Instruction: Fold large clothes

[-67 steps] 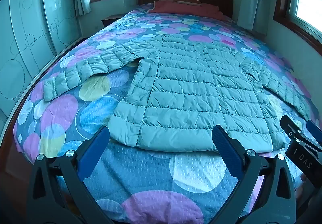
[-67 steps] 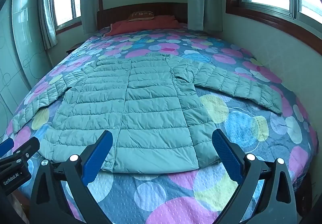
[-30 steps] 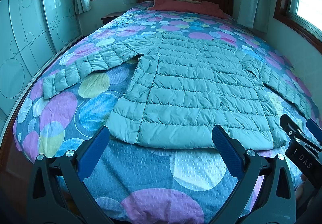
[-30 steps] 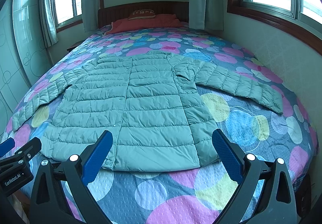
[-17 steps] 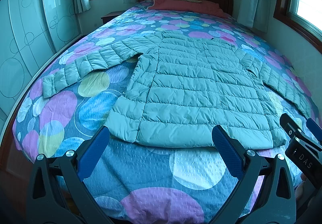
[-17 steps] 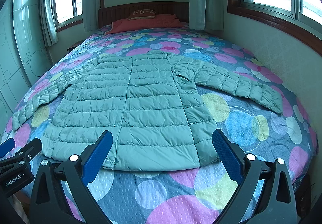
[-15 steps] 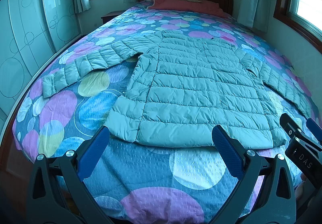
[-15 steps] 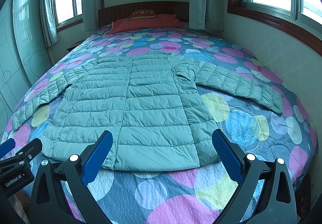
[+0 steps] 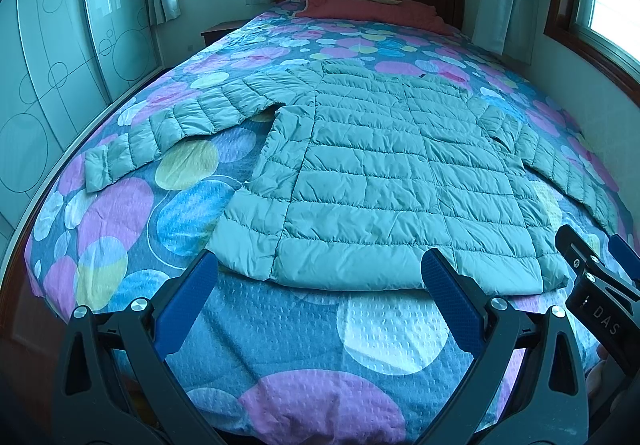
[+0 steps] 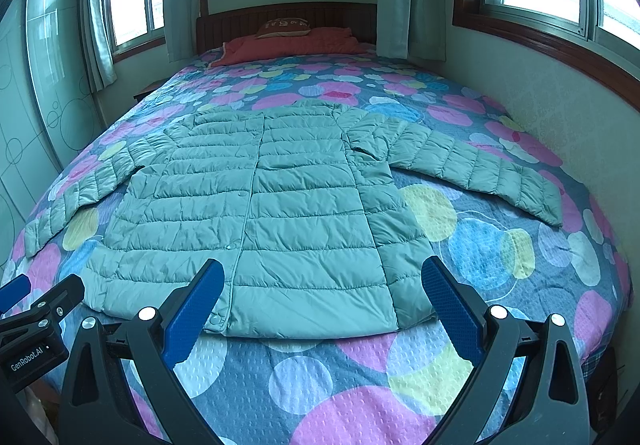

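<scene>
Jacket: green quilted puffer jacket [image 9: 384,181] lies flat and face up on the bed [image 9: 280,357], hem toward you, collar toward the headboard, both sleeves spread out to the sides.
Left gripper: left gripper [image 9: 320,289] hovers short of the hem, fingers spread wide, holding nothing.
Right gripper: right gripper [image 10: 324,293] sits just over the hem near the snap placket, fingers wide apart too, empty.
Handling: likely light, soft and puffy; shell looks smooth, so expect it to slip and spring back after a fold.
Grip points: pinch a full thickness of padding, not just the shell; take the left sleeve cuff [image 9: 100,173] and the right sleeve cuff [image 10: 540,201] to fold the arms in, or the two hem corners.
Risk: bedspread [image 10: 360,385] is soft, so you may catch it with the jacket.
</scene>
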A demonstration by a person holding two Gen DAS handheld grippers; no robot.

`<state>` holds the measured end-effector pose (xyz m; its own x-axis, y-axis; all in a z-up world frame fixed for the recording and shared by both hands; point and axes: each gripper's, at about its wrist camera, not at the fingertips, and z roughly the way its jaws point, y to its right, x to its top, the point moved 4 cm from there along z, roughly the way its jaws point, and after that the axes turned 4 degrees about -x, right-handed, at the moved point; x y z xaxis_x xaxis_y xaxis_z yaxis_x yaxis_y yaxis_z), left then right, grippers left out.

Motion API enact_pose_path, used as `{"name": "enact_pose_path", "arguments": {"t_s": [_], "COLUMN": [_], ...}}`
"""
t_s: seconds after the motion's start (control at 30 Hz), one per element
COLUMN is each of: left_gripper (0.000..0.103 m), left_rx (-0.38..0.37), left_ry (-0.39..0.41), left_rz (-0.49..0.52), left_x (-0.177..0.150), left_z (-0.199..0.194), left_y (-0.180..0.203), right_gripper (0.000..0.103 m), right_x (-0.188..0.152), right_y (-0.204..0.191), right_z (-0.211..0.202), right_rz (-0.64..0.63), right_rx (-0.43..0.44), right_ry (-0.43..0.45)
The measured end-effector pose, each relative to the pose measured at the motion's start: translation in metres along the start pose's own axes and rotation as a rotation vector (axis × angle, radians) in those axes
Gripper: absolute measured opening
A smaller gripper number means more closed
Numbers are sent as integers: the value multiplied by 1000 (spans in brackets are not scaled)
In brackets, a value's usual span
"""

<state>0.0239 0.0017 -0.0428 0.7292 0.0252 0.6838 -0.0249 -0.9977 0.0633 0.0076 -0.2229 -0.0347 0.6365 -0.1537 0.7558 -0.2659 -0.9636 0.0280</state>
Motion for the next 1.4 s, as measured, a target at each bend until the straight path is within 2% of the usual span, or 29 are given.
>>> {"name": "enact_pose_path", "arguments": {"t_s": [0.7,0.9,1.07,1.1,1.17,1.3,1.37,1.4], "left_gripper": [101,101,101,99,75,60,55,54], "left_rx": [-5,-7,-13,-4,13,41,70,80], "left_ry": [-8,-51,-98,-97,-102,-146,-158,-166], "left_rz": [-6,-36,-72,-83,-95,-151,-194,-214], "left_x": [-2,0,4,4,6,7,8,8], "left_z": [1,15,33,36,43,64,74,79], "left_y": [-1,-14,-30,-35,-42,-64,-78,-85], "right_gripper": [98,98,98,98,98,94,59,58], "right_x": [-1,-4,-4,-4,-4,0,2,3], "right_y": [0,-5,8,11,22,39,47,54], "right_z": [6,20,37,40,49,65,75,81], "right_rz": [-1,6,28,36,65,110,122,140], "right_rx": [0,-5,-1,4,-2,-6,-42,-51], "right_ry": [-5,-26,-60,-63,-58,-70,-85,-97]}}
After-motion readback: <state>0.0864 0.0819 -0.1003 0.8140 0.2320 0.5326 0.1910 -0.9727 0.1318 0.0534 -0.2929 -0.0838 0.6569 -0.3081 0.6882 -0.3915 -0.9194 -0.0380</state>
